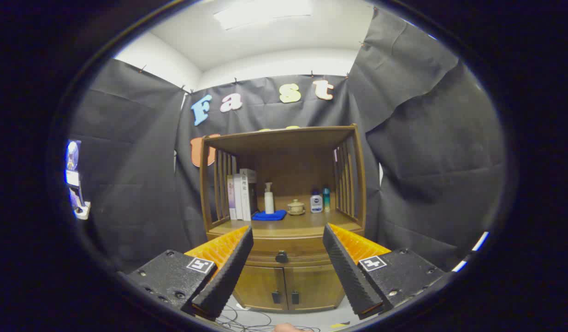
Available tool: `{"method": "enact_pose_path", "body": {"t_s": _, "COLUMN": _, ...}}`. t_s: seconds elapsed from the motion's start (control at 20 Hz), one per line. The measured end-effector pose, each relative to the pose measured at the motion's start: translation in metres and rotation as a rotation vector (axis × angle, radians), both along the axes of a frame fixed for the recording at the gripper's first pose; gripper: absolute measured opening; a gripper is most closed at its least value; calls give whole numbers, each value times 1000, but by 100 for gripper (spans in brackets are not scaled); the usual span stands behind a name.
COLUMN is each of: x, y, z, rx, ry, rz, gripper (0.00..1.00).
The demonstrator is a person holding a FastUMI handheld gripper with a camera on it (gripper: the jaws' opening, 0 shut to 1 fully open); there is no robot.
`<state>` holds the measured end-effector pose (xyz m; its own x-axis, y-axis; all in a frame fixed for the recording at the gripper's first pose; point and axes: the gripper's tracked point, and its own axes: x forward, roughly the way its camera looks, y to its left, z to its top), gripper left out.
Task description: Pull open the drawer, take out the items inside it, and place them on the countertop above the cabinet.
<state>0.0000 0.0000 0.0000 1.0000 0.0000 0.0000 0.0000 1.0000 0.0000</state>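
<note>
Nothing is done yet: the drawer sits shut in the wooden cabinet, its dark knob showing between the gripper fingers, which stand wide apart and hold nothing, well short of it. On the countertop, books, a pump bottle, a blue cloth, a small pot and two bottles crowd the back edge; the front edge looks free for whatever comes out.

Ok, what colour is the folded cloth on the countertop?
Blue; the cloth shows best in the gripper view, beyond the open gripper.
</note>
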Motion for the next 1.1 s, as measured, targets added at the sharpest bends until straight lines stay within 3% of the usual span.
{"method": "enact_pose_path", "body": {"t_s": 0.25, "x": -1, "y": 7, "z": 0, "rx": -7, "ry": 13, "rz": -19, "gripper": 99}}
{"method": "enact_pose_path", "body": {"t_s": 0.6, "x": -4, "y": 28, "z": 3, "rx": -37, "ry": 12, "rz": 16, "gripper": 99}}
{"method": "enact_pose_path", "body": {"t_s": 1.1, "x": 32, "y": 36, "z": -24, "rx": -71, "ry": 68, "rz": 24, "gripper": 99}}
